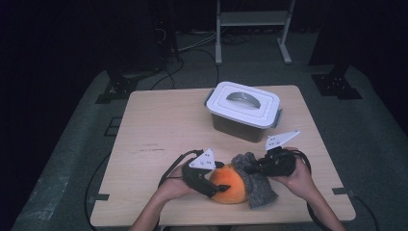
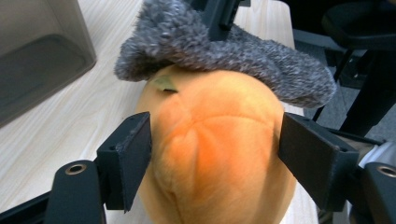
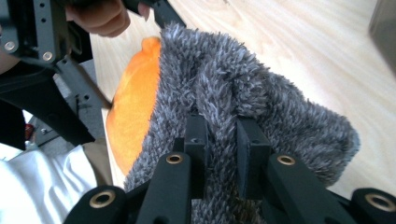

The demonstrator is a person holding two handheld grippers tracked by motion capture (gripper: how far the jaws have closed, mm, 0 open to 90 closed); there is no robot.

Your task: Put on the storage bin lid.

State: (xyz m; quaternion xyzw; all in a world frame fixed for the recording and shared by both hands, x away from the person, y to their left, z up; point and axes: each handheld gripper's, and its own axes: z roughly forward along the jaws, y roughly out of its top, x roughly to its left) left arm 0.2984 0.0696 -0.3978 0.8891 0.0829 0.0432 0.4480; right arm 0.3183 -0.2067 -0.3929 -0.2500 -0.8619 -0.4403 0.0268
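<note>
An orange plush fruit lies near the table's front edge, with a small green leaf at its top. A fuzzy grey cloth is draped over its right side. My left gripper comes in from the left. In the left gripper view its pads touch both flanks of the plush fruit, under the grey cloth. My right gripper reaches in from the right. In the right gripper view that gripper is shut on a fold of the grey cloth, beside the plush fruit.
A dark box with a white clip-on lid stands at the back middle of the wooden table; its wall is close on the left in the left gripper view. A metal frame stands on the floor behind.
</note>
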